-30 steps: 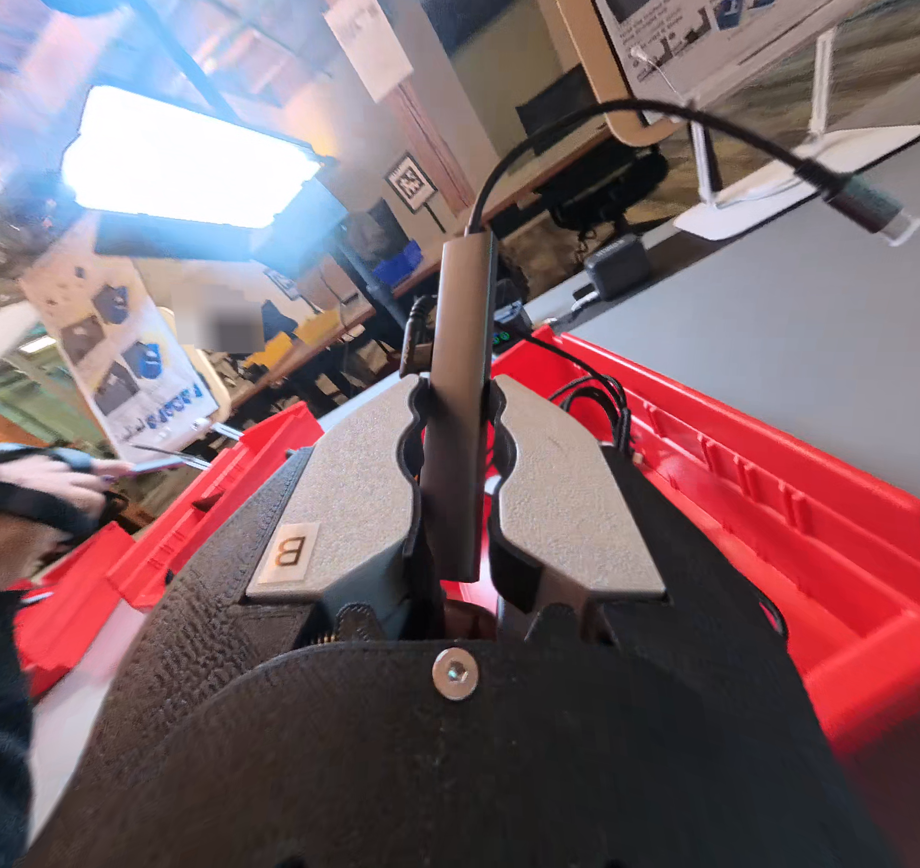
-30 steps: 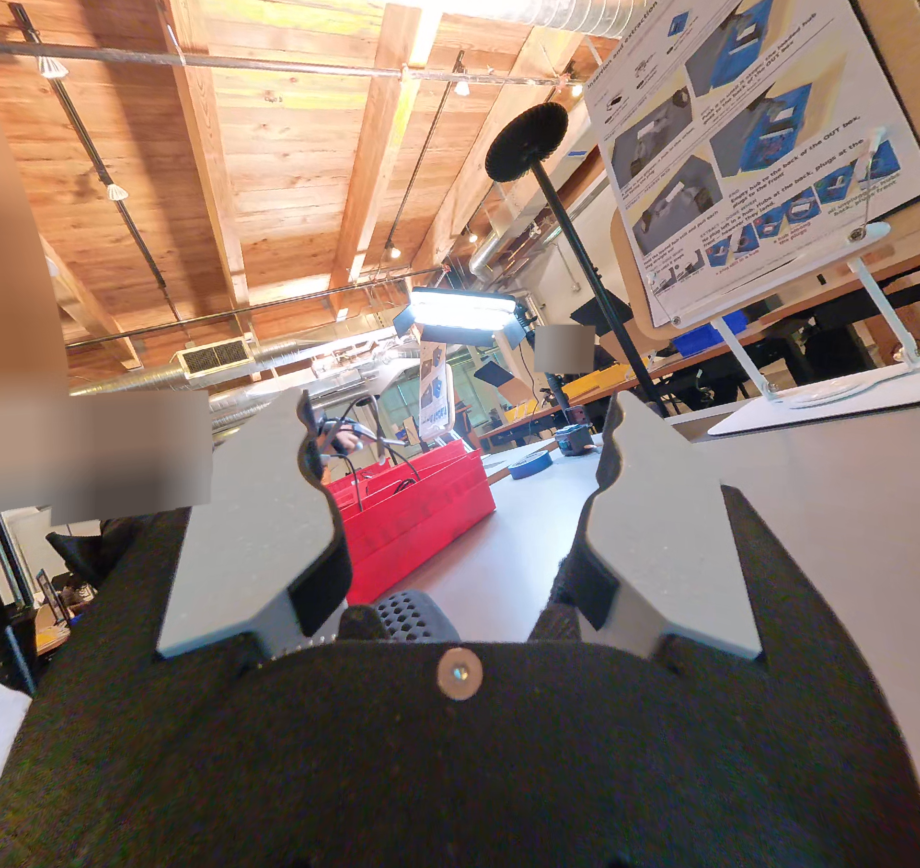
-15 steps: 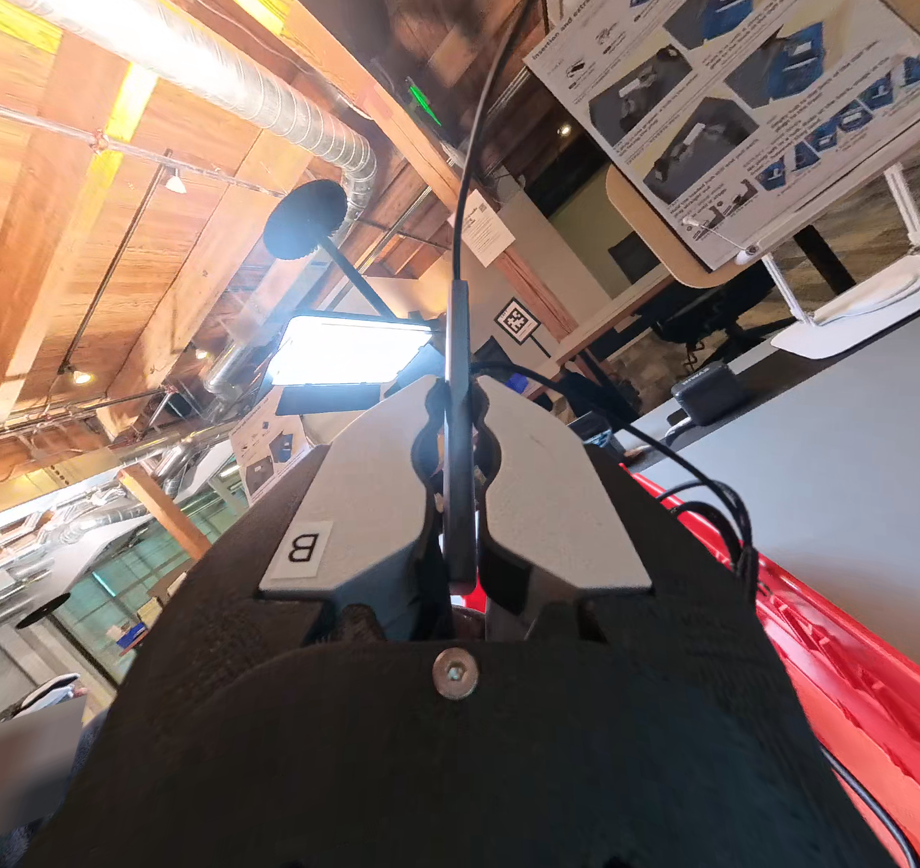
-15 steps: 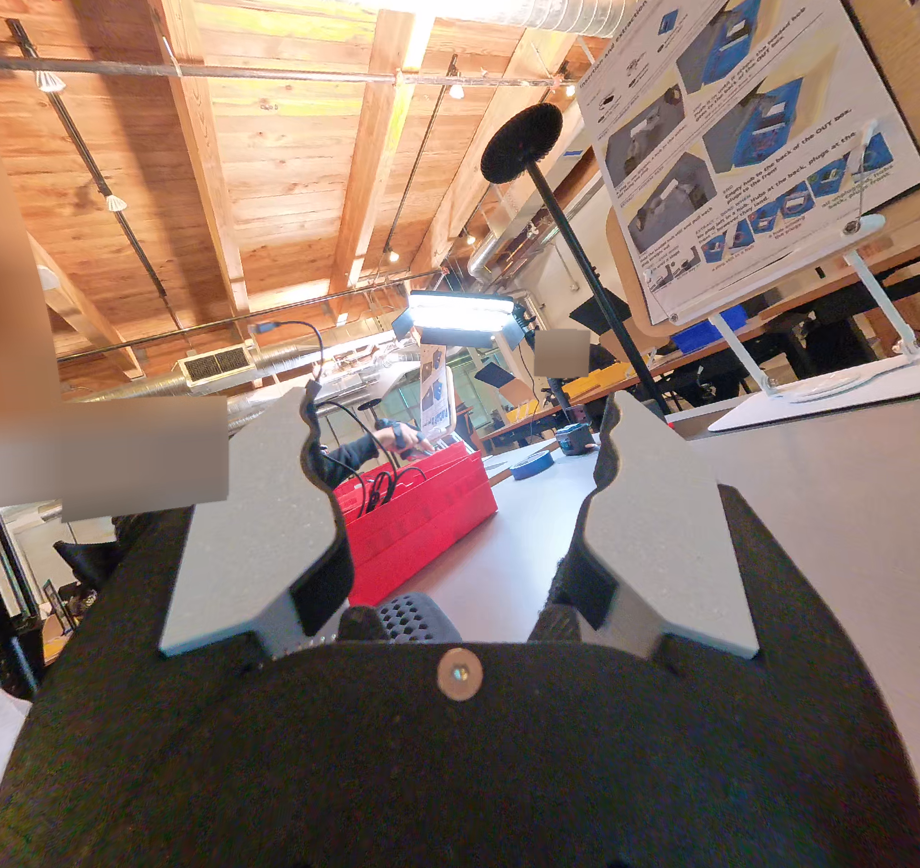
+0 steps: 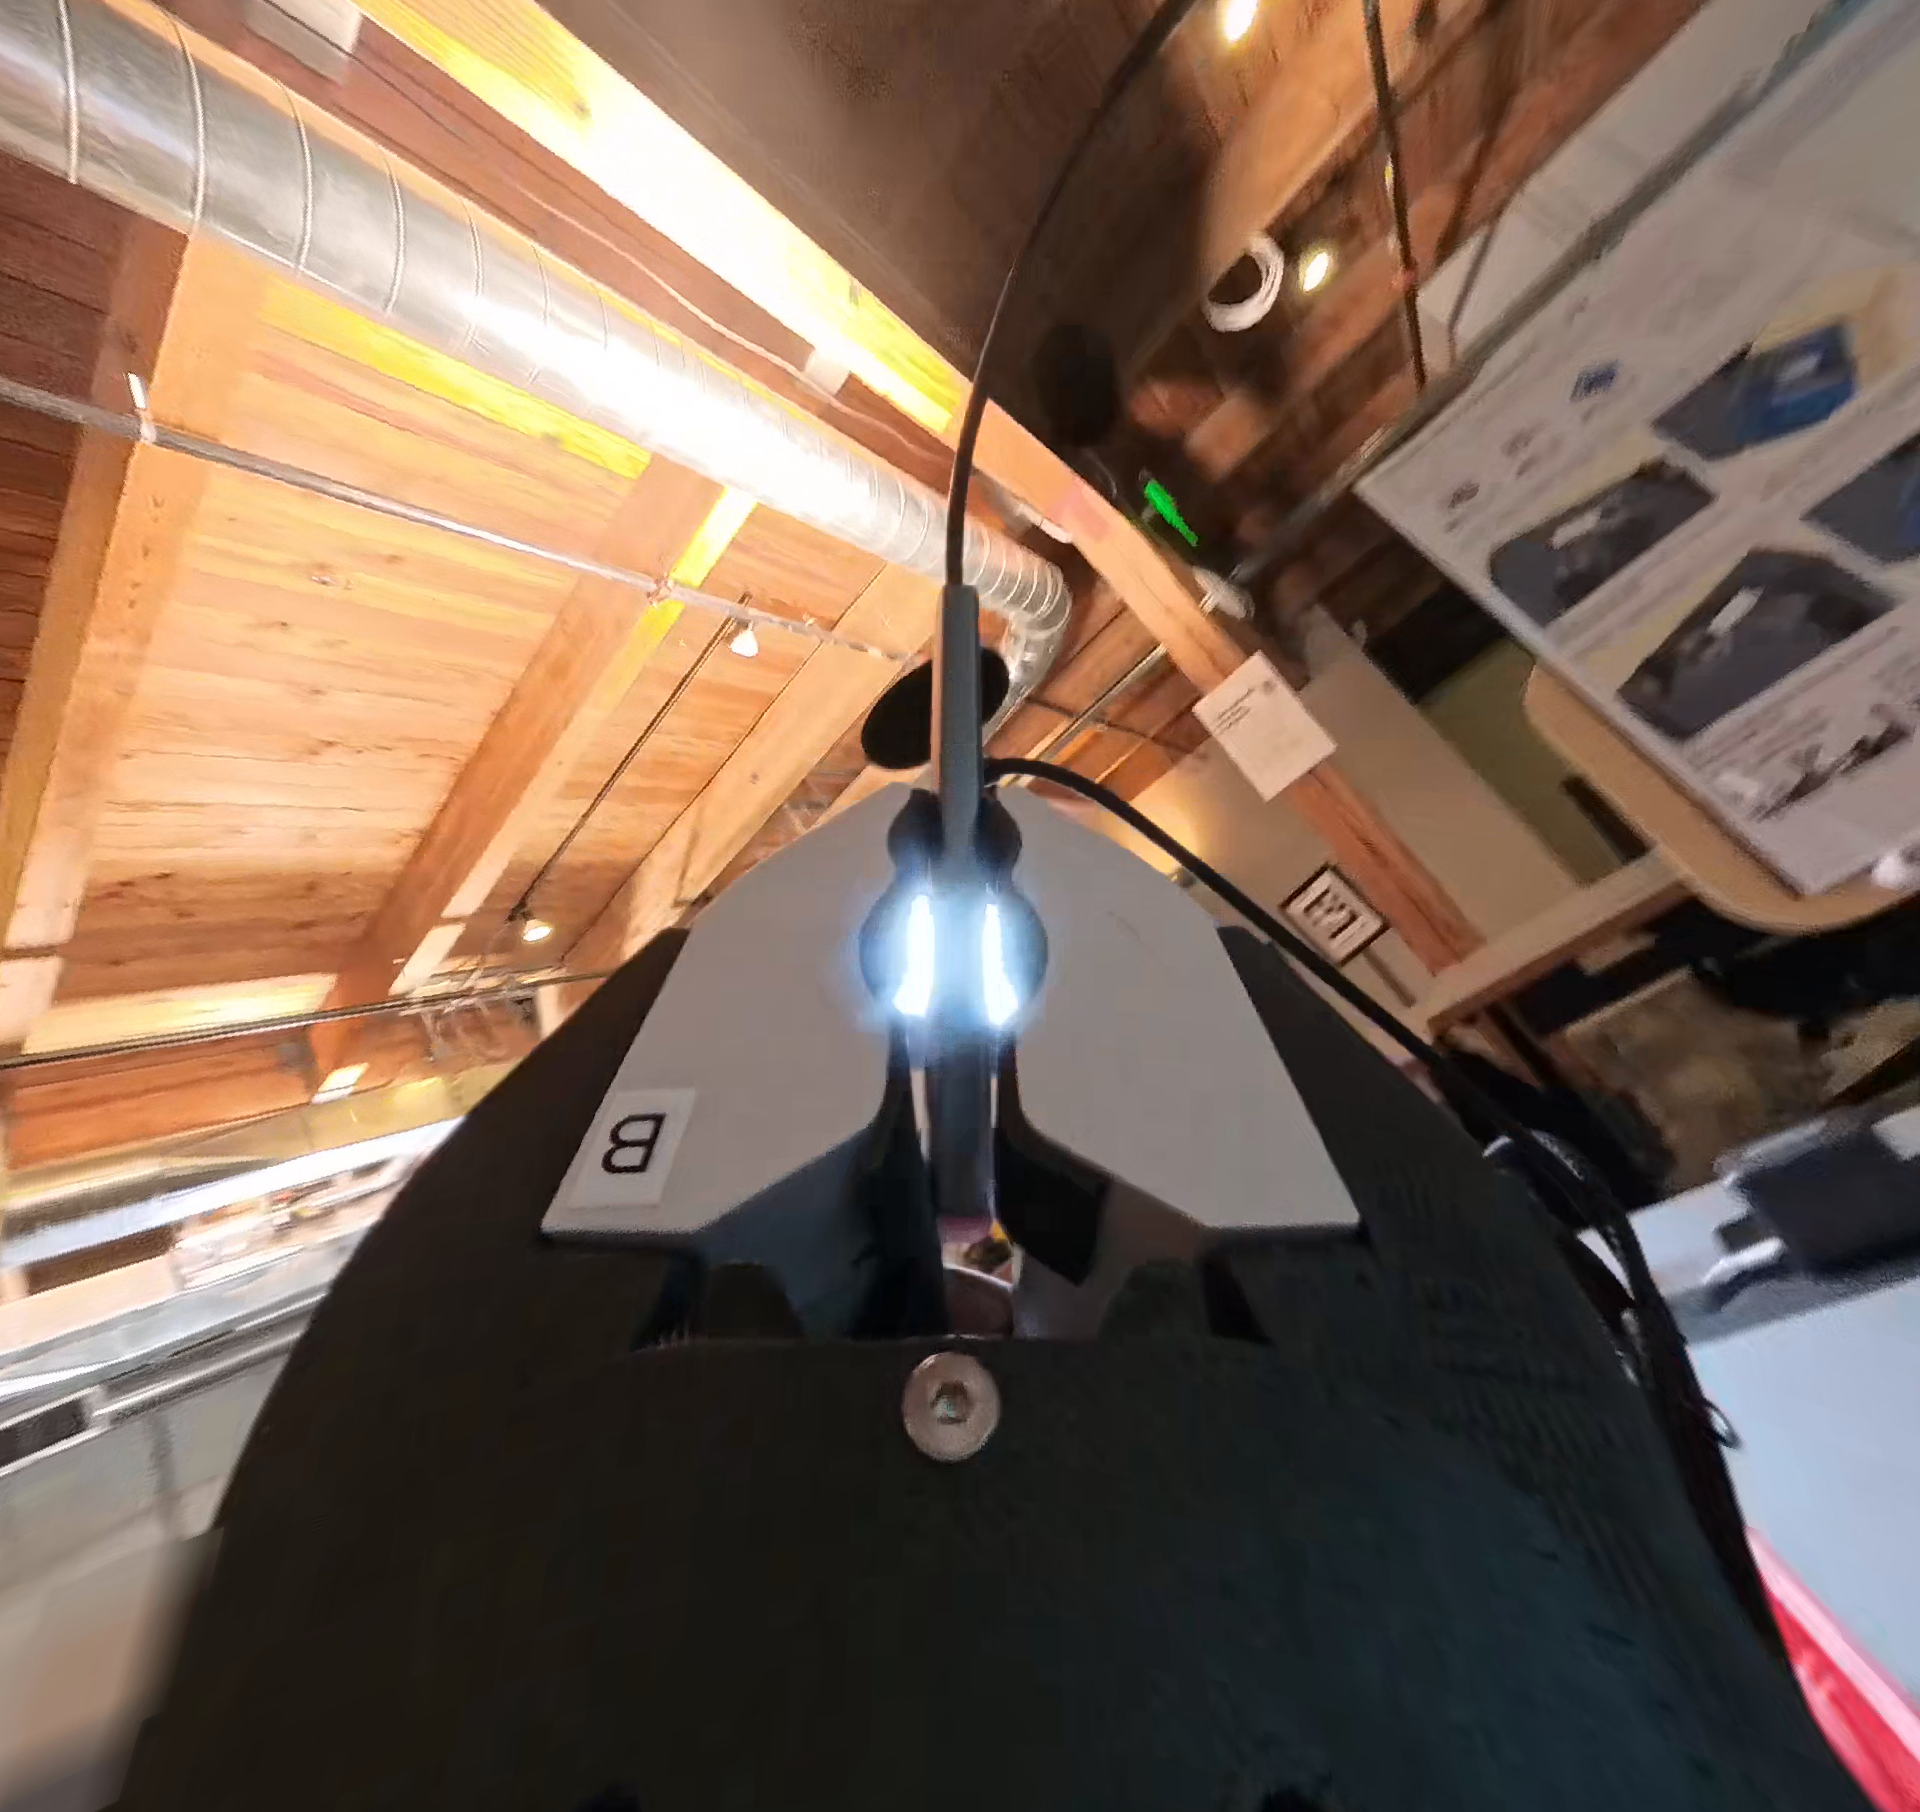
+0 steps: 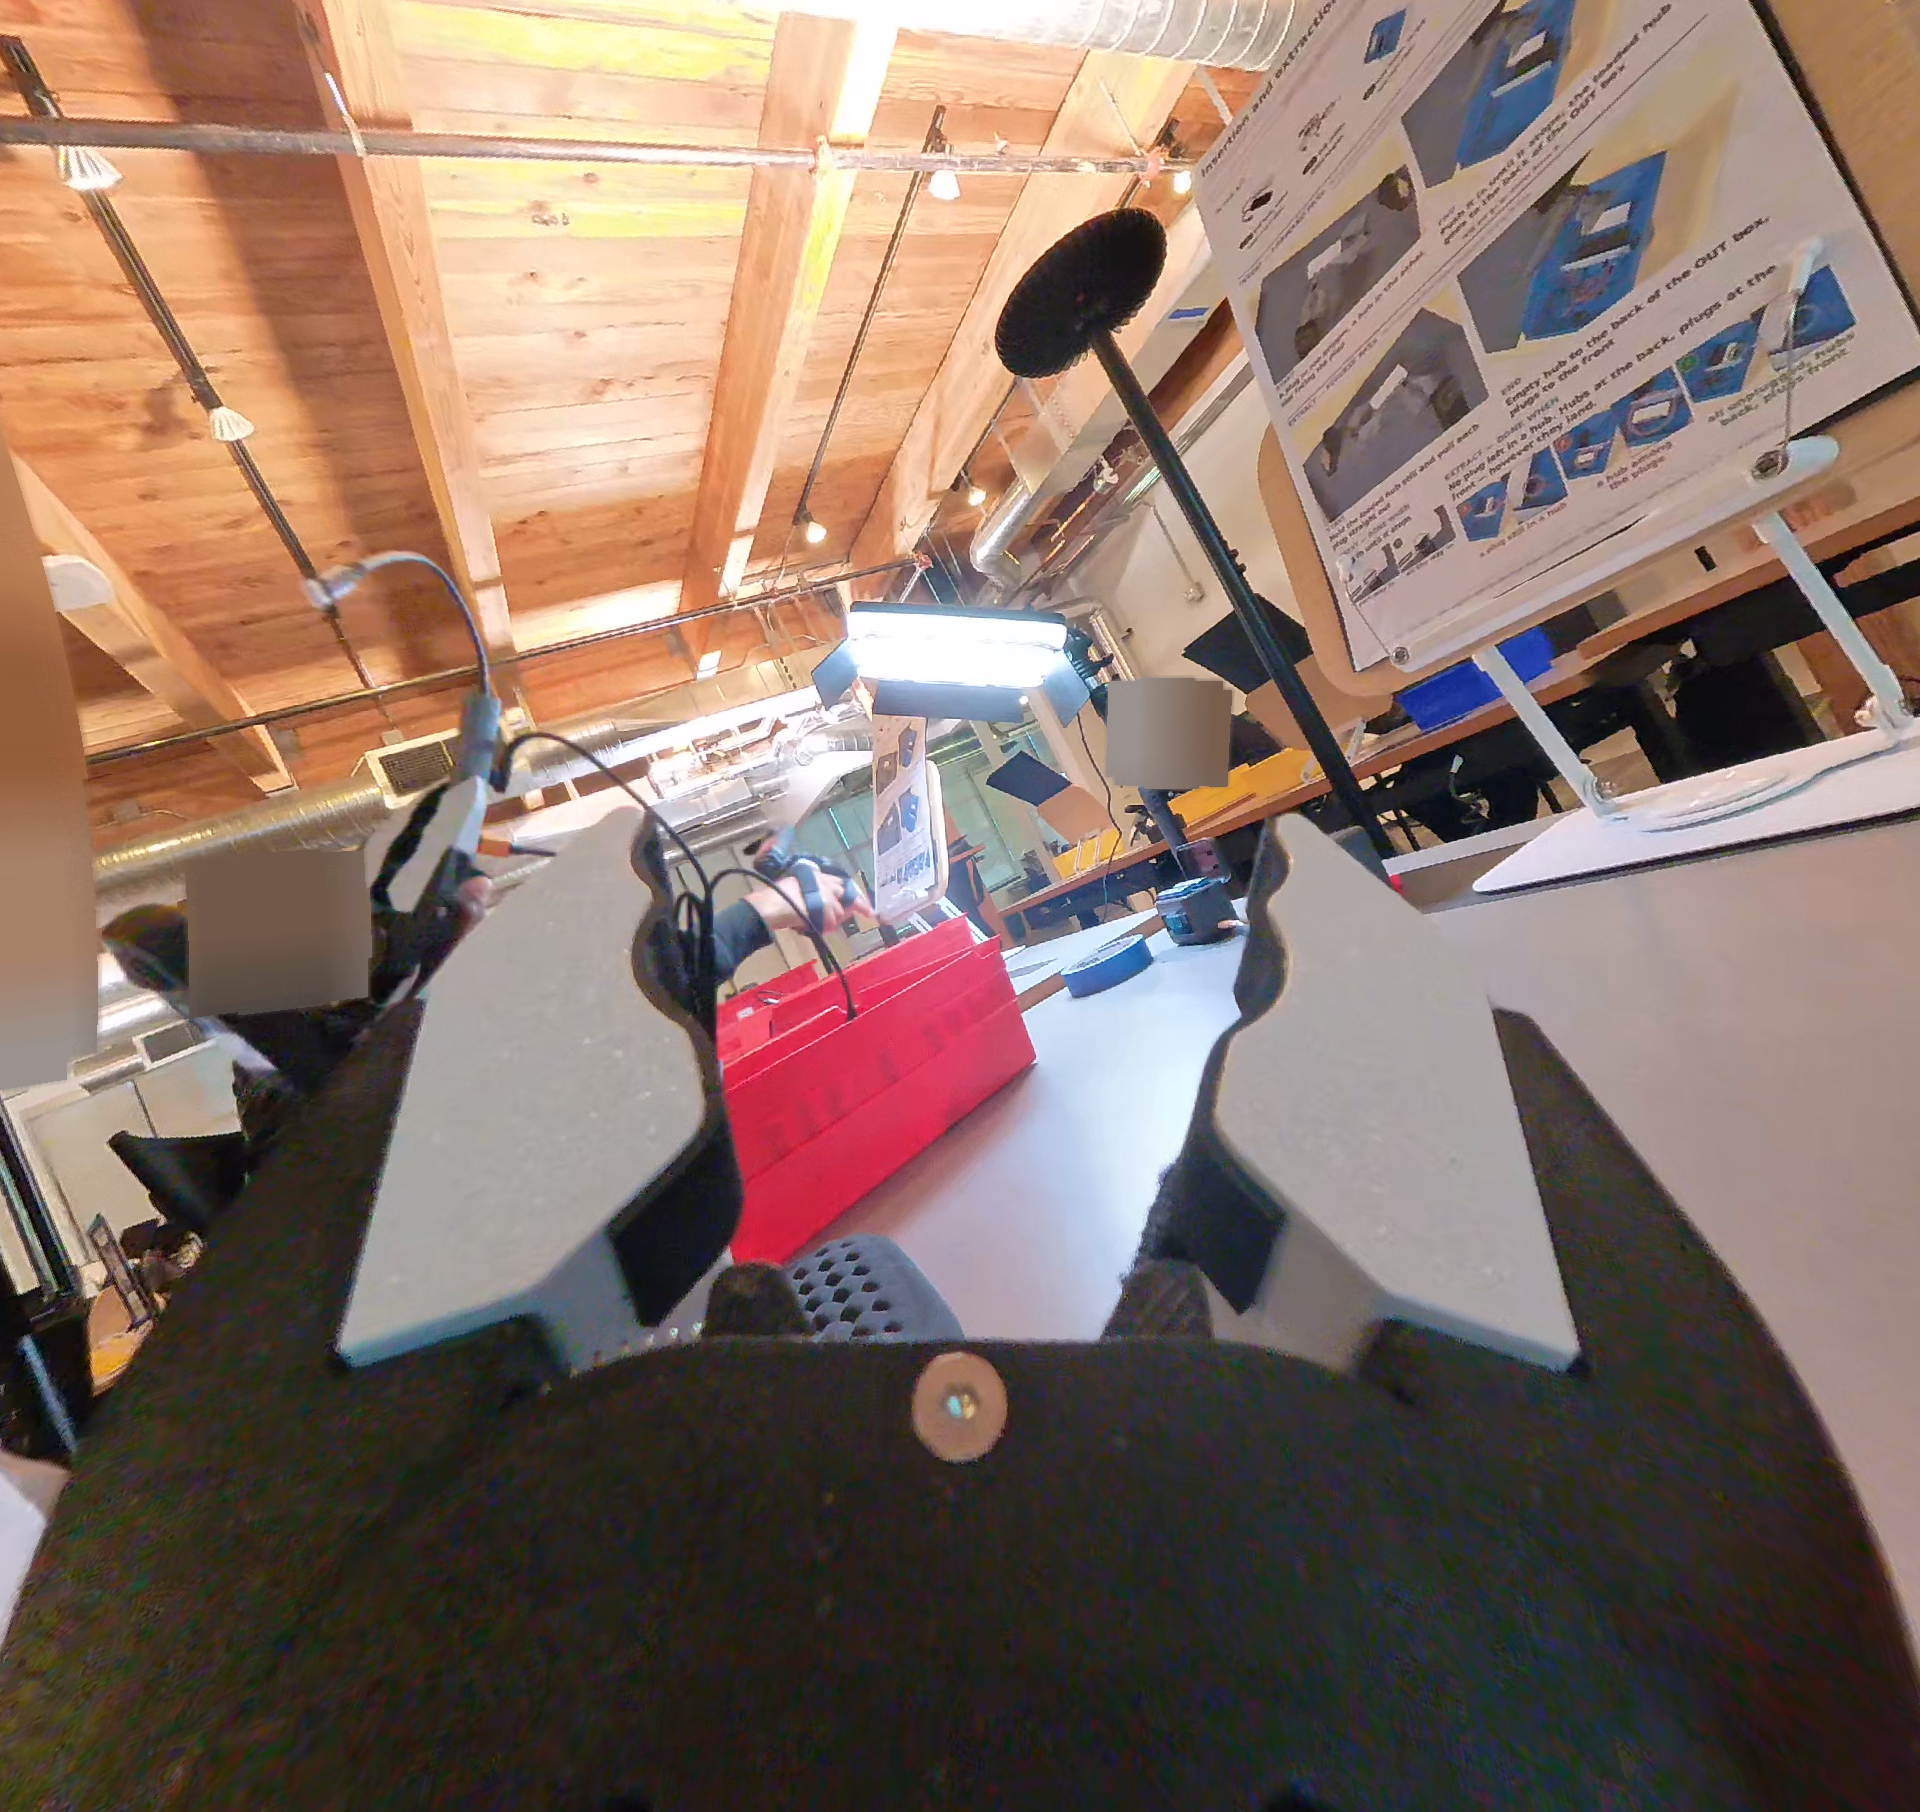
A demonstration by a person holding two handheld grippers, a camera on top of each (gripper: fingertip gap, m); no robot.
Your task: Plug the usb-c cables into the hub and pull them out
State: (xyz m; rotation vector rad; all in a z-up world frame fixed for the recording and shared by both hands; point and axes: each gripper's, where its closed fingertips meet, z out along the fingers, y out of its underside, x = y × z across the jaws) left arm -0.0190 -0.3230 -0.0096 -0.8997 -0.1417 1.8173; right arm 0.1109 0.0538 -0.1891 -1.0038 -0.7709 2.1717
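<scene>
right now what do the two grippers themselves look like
Both are alike: a black, rough-textured body with a silver screw at its centre, carrying two flat light-grey fingers with notched, scalloped inner edges and dark pads. The left gripper has a white sticker with a black letter on its left finger. The right gripper shows no marking; a black perforated part sits between its fingers.

My left tongs (image 5: 958, 941) carry a white sticker (image 5: 629, 1147) with one printed letter on the left finger. A printed instruction board (image 6: 1538, 245) with pictures and lines of writing stands on a stand at my right, and a small paper notice (image 5: 1262, 723) hangs on a beam
</scene>
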